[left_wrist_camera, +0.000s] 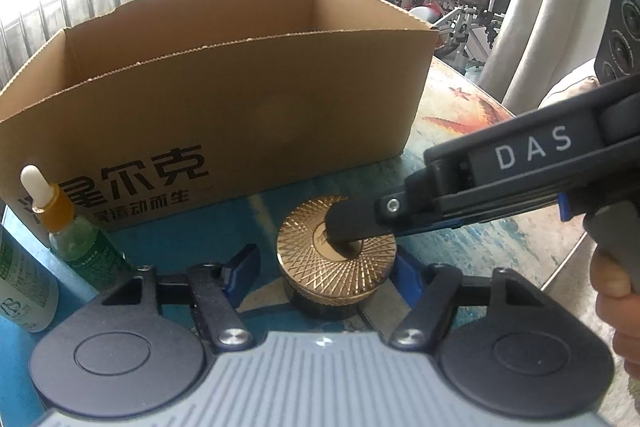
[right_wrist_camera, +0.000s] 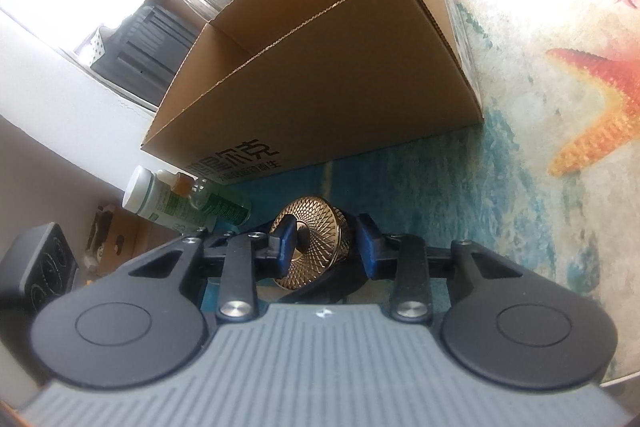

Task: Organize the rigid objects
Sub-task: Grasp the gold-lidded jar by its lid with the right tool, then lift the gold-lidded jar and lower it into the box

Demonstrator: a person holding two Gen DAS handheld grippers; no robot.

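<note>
You have the gold-lidded jar (left_wrist_camera: 338, 259) standing upright on the ocean-print tablecloth (right_wrist_camera: 540, 131), just in front of the open cardboard box (left_wrist_camera: 224, 95), and both tools are working on it at once. Your left gripper (left_wrist_camera: 324, 267) straddles the jar's dark base with its blue-padded fingers (left_wrist_camera: 240, 267) spread to either side; the left pad stands clearly off the jar, so this tool is open and seems placed to steady the jar rather than lift it. Your right gripper (right_wrist_camera: 326, 247) comes in from the right, tilted, with one finger over the lid's central recess and the other down beside the rim. Its jaws bracket the lid, but the views don't settle whether the pads are actually pressing, so I cannot tell if it grips. That approach makes sense if you mean to carry the jar over the box's near wall. The dropper bottle (left_wrist_camera: 60, 215) and white bottle (right_wrist_camera: 156, 199) wait at the left, near the box corner.
</note>
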